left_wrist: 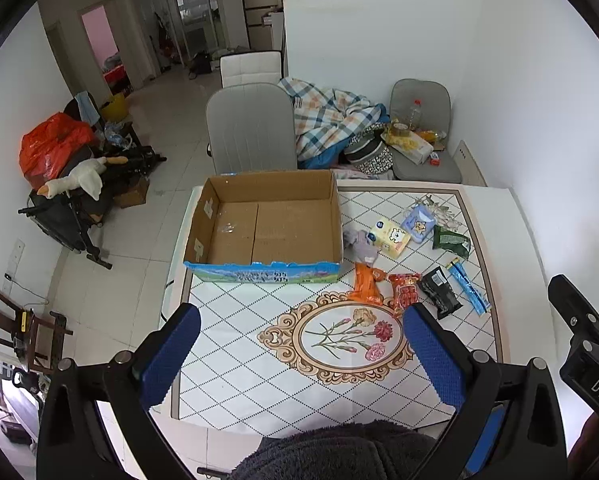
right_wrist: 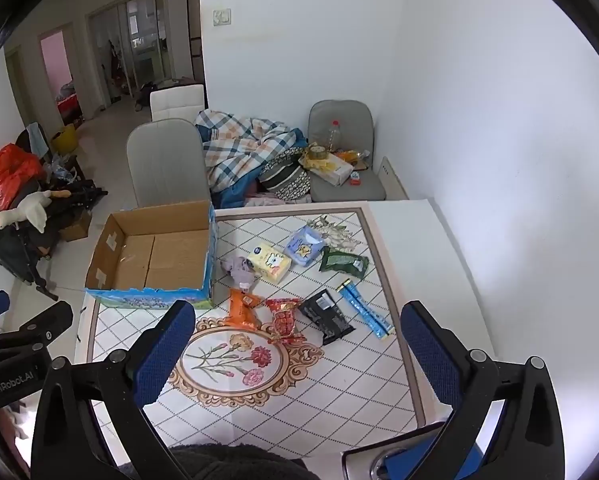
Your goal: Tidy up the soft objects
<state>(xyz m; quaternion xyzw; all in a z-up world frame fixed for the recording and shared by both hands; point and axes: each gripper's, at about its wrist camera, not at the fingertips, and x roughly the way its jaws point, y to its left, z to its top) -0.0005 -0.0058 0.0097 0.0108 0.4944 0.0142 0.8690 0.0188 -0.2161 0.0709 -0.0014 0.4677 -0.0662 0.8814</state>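
Note:
An empty open cardboard box [left_wrist: 259,224] [right_wrist: 155,252] stands at the table's far left. Right of it lie a grey cloth [left_wrist: 361,244] [right_wrist: 239,268], a yellow tissue pack [left_wrist: 391,237] [right_wrist: 269,263], a blue tissue pack [left_wrist: 418,224] [right_wrist: 304,247], a green pouch [left_wrist: 451,242] [right_wrist: 343,263], an orange packet [left_wrist: 365,289] [right_wrist: 242,308], a red packet [left_wrist: 404,293] [right_wrist: 284,318], a black packet [left_wrist: 439,292] [right_wrist: 326,316] and a blue tube [left_wrist: 469,286] [right_wrist: 365,314]. My left gripper [left_wrist: 299,356] and right gripper [right_wrist: 299,356] are open and empty above the near table.
The table [left_wrist: 227,380] [right_wrist: 431,248] has a tiled floral cover. Grey chairs [left_wrist: 251,128] [right_wrist: 341,152] with a plaid blanket and clutter stand behind it. A white wall is at the right. A loaded rack with a toy goose [left_wrist: 75,178] stands on the floor at left.

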